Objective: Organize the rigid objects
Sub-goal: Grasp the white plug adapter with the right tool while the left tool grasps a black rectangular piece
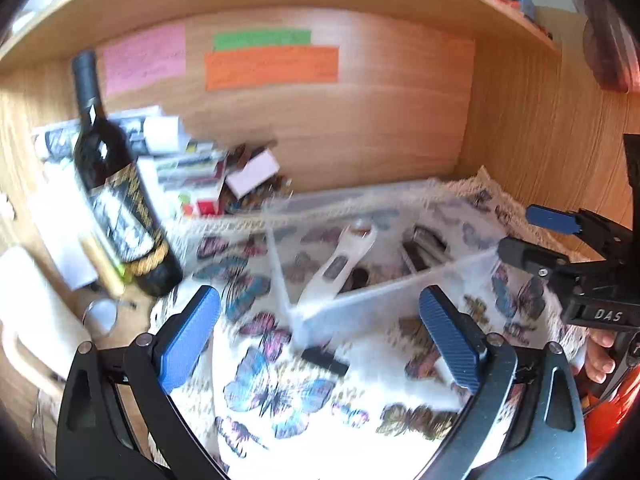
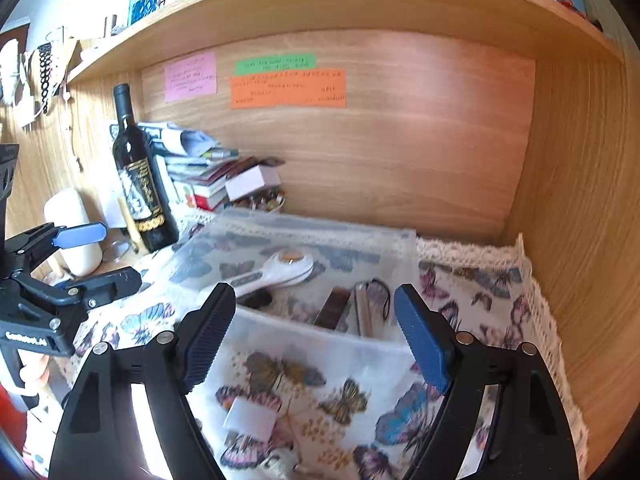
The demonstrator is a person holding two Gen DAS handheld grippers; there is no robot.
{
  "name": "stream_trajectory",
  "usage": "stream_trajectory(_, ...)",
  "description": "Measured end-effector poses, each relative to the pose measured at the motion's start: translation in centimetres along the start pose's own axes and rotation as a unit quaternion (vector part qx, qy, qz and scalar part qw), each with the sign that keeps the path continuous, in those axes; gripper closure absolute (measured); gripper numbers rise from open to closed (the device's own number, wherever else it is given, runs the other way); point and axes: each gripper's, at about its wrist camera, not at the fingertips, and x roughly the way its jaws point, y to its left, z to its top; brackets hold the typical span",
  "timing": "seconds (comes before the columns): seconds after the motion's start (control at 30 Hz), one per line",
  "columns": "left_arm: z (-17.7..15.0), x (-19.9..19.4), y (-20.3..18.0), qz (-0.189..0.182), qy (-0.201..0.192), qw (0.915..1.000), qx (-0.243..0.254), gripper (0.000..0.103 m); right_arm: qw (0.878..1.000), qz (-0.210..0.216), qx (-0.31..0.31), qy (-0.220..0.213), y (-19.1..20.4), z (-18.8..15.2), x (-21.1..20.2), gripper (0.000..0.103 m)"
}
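Observation:
A clear plastic box (image 1: 380,292) (image 2: 320,336) stands on a butterfly-print cloth (image 1: 280,392) (image 2: 344,400). Inside lie a white handheld device with an orange button (image 1: 340,264) (image 2: 280,270), a metallic item (image 1: 424,248) (image 2: 360,308) and some dark pieces. My left gripper (image 1: 319,294) (image 2: 120,252) is open, just short of the box's near left corner, nothing between its pads. My right gripper (image 2: 314,292) (image 1: 520,234) is open before the box's front wall, also with nothing in it. A small black piece (image 1: 326,360) and a small white piece (image 2: 250,418) lie on the cloth in front.
A dark wine bottle (image 1: 120,200) (image 2: 140,184) stands at the left, with a stack of books and papers (image 1: 188,168) (image 2: 200,172) behind it. A white cylinder (image 2: 76,232) stands further left. Wooden walls close the back and right; a shelf runs overhead.

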Motion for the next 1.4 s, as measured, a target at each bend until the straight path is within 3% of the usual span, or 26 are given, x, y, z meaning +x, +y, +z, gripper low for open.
stream_trajectory(0.2, -3.2, 1.8, 1.4, 0.004, 0.06, 0.9981, -0.016, 0.002, 0.999, 0.01, 0.01, 0.047, 0.9, -2.7, 1.3, 0.024)
stream_trajectory(0.5, -5.5, 5.9, 2.3, -0.029, 0.139, 0.9891, -0.038, 0.002, 0.993, 0.04, 0.01, 0.113, 2.2, -5.4, 3.6, 0.024)
stream_trajectory(0.67, -5.1, 7.4, 1.4, -0.034, 0.148, 0.9882, -0.018, 0.017, 0.989, 0.061, 0.006, 0.136, 2.8, -6.1, 4.6, 0.039)
stream_trajectory(0.8, -5.0, 8.3, 0.6, -0.032, 0.149, 0.9884, 0.001, 0.02, 0.985, 0.07, 0.0, 0.156, 2.9, -6.5, 5.3, 0.057)
stream_trajectory(0.83, -5.0, 8.5, 0.5, -0.033, 0.15, 0.9882, 0.002, 0.024, 0.984, 0.072, -0.001, 0.161, 2.9, -6.7, 5.4, 0.062)
stream_trajectory(0.9, -5.0, 8.9, 0.5, -0.042, 0.154, 0.9872, -0.001, 0.032, 0.984, 0.077, 0.001, 0.163, 2.9, -6.8, 5.5, 0.062)
stream_trajectory(1.03, -5.1, 9.2, 0.6, -0.038, 0.148, 0.9883, 0.001, 0.06, 0.986, 0.068, 0.004, 0.153, 2.8, -6.6, 5.2, 0.062)
stream_trajectory(1.4, -5.2, 6.6, 1.2, -0.043, 0.121, 0.9916, -0.01, 0.059, 0.994, 0.046, 0.011, 0.1, 2.0, -4.3, 3.4, 0.062)
